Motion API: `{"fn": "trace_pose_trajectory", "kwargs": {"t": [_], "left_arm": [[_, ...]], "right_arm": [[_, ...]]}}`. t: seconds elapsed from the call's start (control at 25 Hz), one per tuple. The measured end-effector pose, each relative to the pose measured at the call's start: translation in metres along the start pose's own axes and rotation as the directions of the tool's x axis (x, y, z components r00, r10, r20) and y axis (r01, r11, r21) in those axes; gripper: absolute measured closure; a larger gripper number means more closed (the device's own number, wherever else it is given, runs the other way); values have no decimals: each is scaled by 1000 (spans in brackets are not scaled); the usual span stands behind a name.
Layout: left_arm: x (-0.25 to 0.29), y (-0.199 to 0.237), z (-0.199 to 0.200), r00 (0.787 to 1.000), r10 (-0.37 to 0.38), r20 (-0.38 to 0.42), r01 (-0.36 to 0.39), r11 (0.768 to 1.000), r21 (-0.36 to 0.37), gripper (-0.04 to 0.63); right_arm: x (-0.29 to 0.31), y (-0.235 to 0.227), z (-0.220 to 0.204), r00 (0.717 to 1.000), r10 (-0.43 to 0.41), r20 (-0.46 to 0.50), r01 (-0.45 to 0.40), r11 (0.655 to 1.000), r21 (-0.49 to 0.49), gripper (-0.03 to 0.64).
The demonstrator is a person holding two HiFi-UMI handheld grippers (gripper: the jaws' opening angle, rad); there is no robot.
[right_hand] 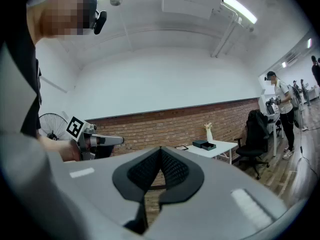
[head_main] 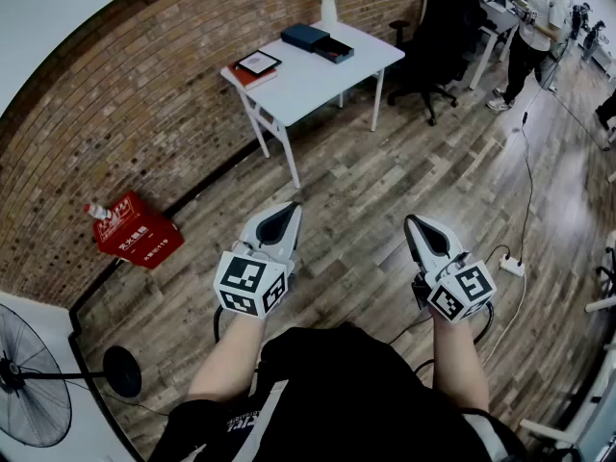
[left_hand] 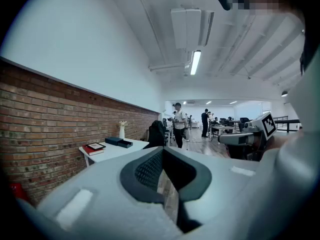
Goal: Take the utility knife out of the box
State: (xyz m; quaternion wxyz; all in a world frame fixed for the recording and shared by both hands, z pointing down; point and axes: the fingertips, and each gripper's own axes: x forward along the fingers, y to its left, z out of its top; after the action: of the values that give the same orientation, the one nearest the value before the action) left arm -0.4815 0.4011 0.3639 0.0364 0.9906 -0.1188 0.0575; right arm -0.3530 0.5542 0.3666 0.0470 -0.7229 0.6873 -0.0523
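Pose: left gripper and right gripper level before the body, fingers closed, empty.
Box sits on the far surface, well apart from both; knife not discernible.

A white table stands by the brick wall, with a vase at its far corner and a red book at its near end. A black chair stands beside it, a person beyond. A red case sits against the wall, a fan nearer, and a power strip lies on the wood floor.
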Motion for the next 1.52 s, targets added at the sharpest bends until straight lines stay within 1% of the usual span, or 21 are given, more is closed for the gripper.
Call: {"fn": "trace_pose_trajectory", "kwargs": {"t": [0.12,0.32,0.48,0.6,0.76,0.88,1.0,1.12,1.24,1.36,1.52], "left_arm": [[3,-4,0,1000,-7,4,7,1000,-1,589],[12,-11,-3,1000,6,14,-5,1000,-17,589],[18,-17,-11,1000,4,1,-4,999,-36,589],[25,-11,-15,1000,7,-8,-8,999,-41,589],[44,8,-16,1000,16,-8,-17,998,-55,589],[68,27,-17,1000,21,-1,-21,998,-66,588],[98,51,-16,1000,23,3,-22,997,-79,588],[130,76,-16,1000,18,-8,-18,996,-85,588],[169,99,-13,1000,1,-25,-3,996,-85,588],[204,116,-10,999,-32,-37,29,996,-84,588],[241,139,-2,997,-63,-36,60,994,-93,588]], "right_arm": [[-6,-5,0,1000,-7,-1,7,1000,0,620],[-18,-20,-7,1000,-18,-15,18,1000,7,620],[-27,-34,-14,1000,-23,-14,24,997,73,618],[-22,-39,-17,1000,-11,-3,12,996,85,618],[-2,-49,-20,1000,-7,-15,8,996,83,618],[19,-62,-23,999,1,-44,2,997,76,618],[41,-83,-26,997,-3,-78,9,997,75,617],[66,-108,-26,997,-17,-81,25,995,97,617],[96,-132,-25,996,-16,-89,25,994,110,617],[127,-148,-28,993,-16,-116,29,994,109,617],[168,-167,-30,990,-15,-138,32,992,124,617]]}}
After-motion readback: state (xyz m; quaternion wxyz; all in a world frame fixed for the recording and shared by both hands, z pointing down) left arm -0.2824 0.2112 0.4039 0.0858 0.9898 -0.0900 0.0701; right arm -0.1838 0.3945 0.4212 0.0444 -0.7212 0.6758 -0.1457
